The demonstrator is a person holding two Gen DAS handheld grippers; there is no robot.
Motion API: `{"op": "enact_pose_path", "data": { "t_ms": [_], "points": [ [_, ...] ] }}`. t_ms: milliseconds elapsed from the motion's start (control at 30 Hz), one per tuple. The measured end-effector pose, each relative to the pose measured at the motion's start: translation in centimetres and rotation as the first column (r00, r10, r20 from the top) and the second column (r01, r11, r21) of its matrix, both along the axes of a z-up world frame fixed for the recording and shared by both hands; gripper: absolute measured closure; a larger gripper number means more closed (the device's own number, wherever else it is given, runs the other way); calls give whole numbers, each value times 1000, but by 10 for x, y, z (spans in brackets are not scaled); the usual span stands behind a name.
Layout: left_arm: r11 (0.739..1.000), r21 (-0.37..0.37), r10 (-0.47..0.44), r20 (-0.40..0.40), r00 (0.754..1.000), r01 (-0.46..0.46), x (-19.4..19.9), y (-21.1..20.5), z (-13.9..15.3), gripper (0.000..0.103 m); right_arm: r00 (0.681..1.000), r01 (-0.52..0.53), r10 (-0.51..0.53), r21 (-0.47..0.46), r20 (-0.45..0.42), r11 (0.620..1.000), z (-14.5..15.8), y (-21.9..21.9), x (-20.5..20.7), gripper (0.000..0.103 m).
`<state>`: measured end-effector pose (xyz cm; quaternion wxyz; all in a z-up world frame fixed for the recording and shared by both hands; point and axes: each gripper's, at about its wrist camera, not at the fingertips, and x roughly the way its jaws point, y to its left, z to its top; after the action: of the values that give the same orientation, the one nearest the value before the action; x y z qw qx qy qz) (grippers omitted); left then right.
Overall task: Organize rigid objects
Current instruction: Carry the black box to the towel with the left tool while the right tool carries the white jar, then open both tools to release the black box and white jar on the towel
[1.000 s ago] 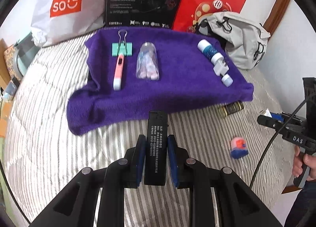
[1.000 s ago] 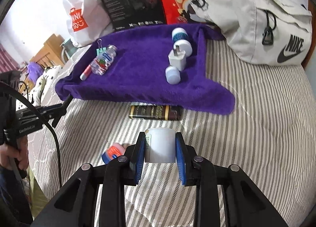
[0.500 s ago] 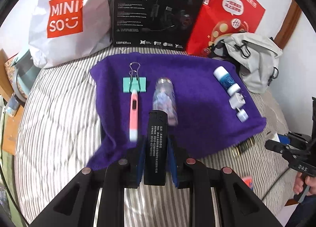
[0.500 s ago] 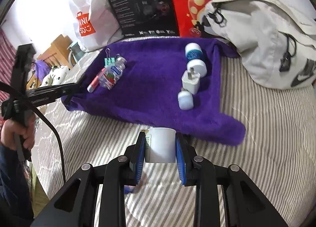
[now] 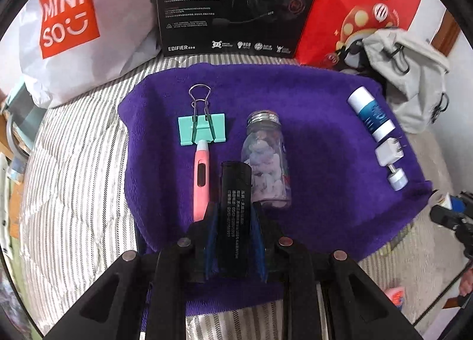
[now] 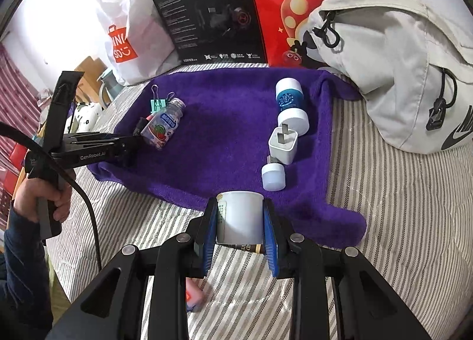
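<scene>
My left gripper (image 5: 235, 218) is shut on a black lighter (image 5: 235, 207), held over the purple towel (image 5: 319, 162) between a pink pen (image 5: 202, 176) and a clear candy bottle (image 5: 266, 159). A teal binder clip (image 5: 202, 130) lies beyond the pen. My right gripper (image 6: 240, 221) is shut on a white tube (image 6: 240, 218) just short of the towel's (image 6: 224, 145) near edge. On the towel's right side sit a blue-and-white bottle (image 6: 291, 106), a white charger plug (image 6: 282, 145) and a small white jar (image 6: 273, 176). A dark box with gold print (image 6: 246, 247) lies under the tube.
A white Miniso bag (image 5: 68, 23), a black headset box (image 5: 230, 6) and a red bag (image 5: 360, 6) stand behind the towel. A grey backpack (image 6: 393, 74) lies at the right. A pink-and-blue eraser (image 6: 193, 297) rests on the striped bedding (image 6: 399, 221). A hand (image 6: 44, 195) holds the left gripper.
Both grippers have moved forward toward the towel. The left one with the lighter now hangs over the towel beside the pen and bottle; the right one with the tube has reached the towel's edge.
</scene>
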<state>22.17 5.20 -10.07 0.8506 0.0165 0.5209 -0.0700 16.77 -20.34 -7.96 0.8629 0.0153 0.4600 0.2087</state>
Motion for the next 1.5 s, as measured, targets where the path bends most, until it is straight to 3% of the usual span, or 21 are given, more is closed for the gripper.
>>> {"op": "enact_pose_path", "data": {
  "t_ms": [800,900,1167,1500],
  "points": [
    [1000,22,2,-39,999,-1,-13,-10,-15,80,999,-27,27,-10,-18,1000,-3,21,30,74],
    [1000,-8,9,-39,999,-9,-20,-9,-14,74,999,-32,32,-20,-22,999,-5,26,35,74],
    [998,-34,46,2,999,-46,-43,2,1,37,998,-32,28,-84,-57,996,-24,42,50,74],
    [994,-72,90,70,993,-85,-62,34,31,30,998,-33,22,-184,-65,982,-40,59,59,74]
  ]
}}
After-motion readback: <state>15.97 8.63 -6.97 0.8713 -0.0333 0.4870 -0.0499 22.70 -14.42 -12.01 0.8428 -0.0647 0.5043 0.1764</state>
